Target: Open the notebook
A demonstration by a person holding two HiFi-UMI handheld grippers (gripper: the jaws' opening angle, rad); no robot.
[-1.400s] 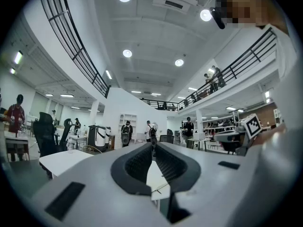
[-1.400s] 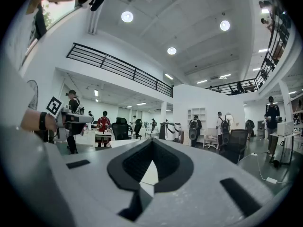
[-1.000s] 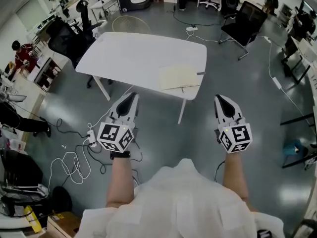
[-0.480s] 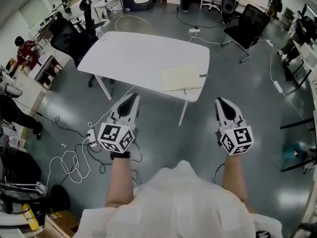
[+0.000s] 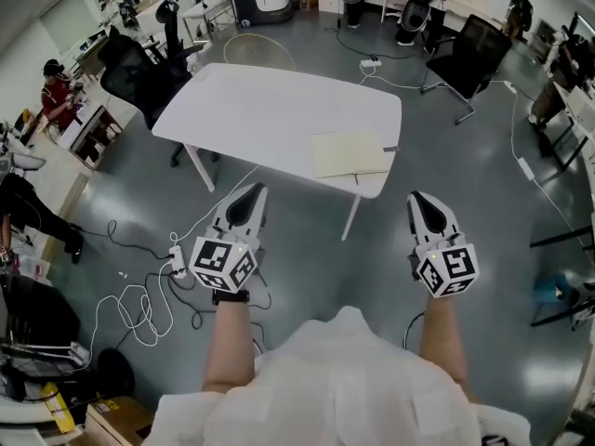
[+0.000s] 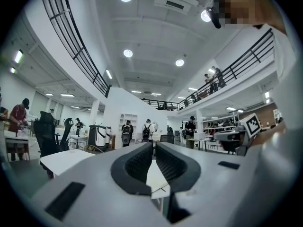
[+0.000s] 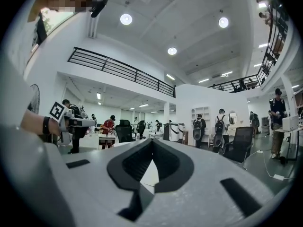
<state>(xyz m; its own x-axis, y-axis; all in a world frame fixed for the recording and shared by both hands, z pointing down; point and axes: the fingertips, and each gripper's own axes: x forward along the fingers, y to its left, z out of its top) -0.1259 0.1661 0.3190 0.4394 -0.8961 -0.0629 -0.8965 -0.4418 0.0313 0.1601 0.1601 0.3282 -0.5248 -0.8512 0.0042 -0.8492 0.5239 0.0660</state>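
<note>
Head view: the notebook [image 5: 351, 153] lies shut and flat on the white table [image 5: 251, 100], at the corner nearest the person, with a thin strap or pen along its right edge. The left gripper [image 5: 249, 193] hangs over the floor short of the table, with the notebook at about 1 o'clock from it. The right gripper [image 5: 419, 201] is also short of the table, with the notebook at about 11 o'clock. Both are well apart from the notebook.

Left gripper view: the jaws of the left gripper [image 6: 153, 145] stand a thin slit apart with nothing in it. The table [image 6: 61, 157] lies ahead at 10 o'clock.

Right gripper view: the jaws of the right gripper [image 7: 152, 142] meet at their tips and are empty.

As I judge it, no part of the task is done. Reaching the table, catching the cover's edge and folding it over all remain.
</note>
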